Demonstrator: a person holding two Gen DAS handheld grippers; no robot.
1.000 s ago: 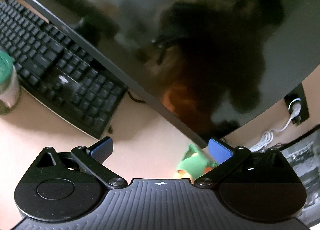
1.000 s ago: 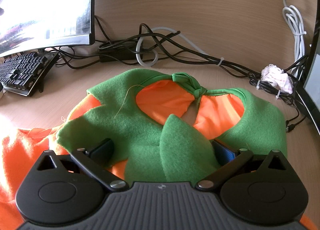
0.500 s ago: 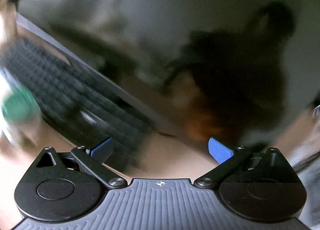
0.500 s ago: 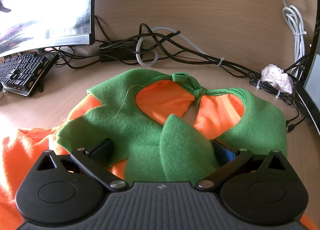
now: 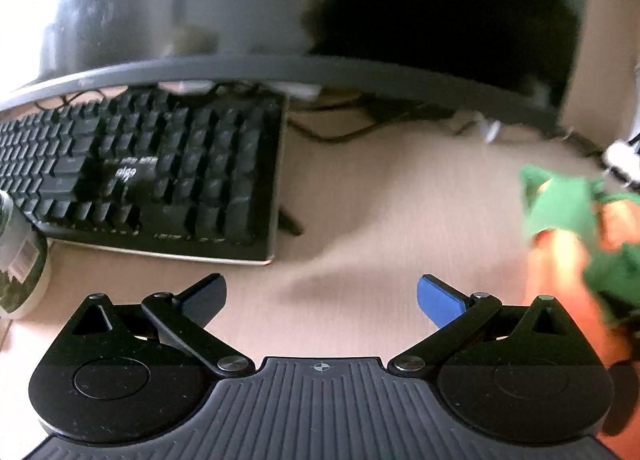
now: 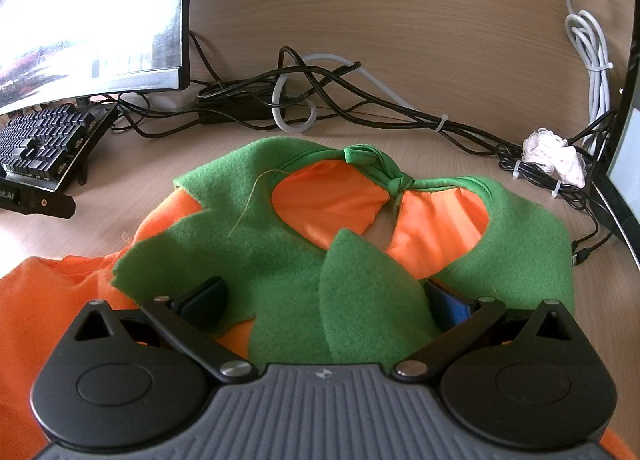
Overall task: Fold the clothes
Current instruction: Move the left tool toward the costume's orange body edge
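An orange garment with a green felt leaf collar (image 6: 280,260) lies on the wooden desk, its green tie knotted at the neck opening. My right gripper (image 6: 324,300) is open, low over the collar, its fingers resting on or just above the fabric with a green leaf flap between them. My left gripper (image 5: 320,296) is open and empty above bare desk, left of the garment (image 5: 568,220), which shows blurred at the right edge.
A black keyboard (image 5: 140,172) sits under a curved monitor (image 5: 280,20) at the left. A jar (image 5: 20,268) stands by the keyboard. Tangled cables (image 6: 320,100) run along the back wall, with a white lace bundle (image 6: 552,156) and a second screen edge at right.
The left gripper has swung down and turned, from facing the monitor screen to facing the keyboard and desk, with the garment now at its right. The right gripper has not moved.
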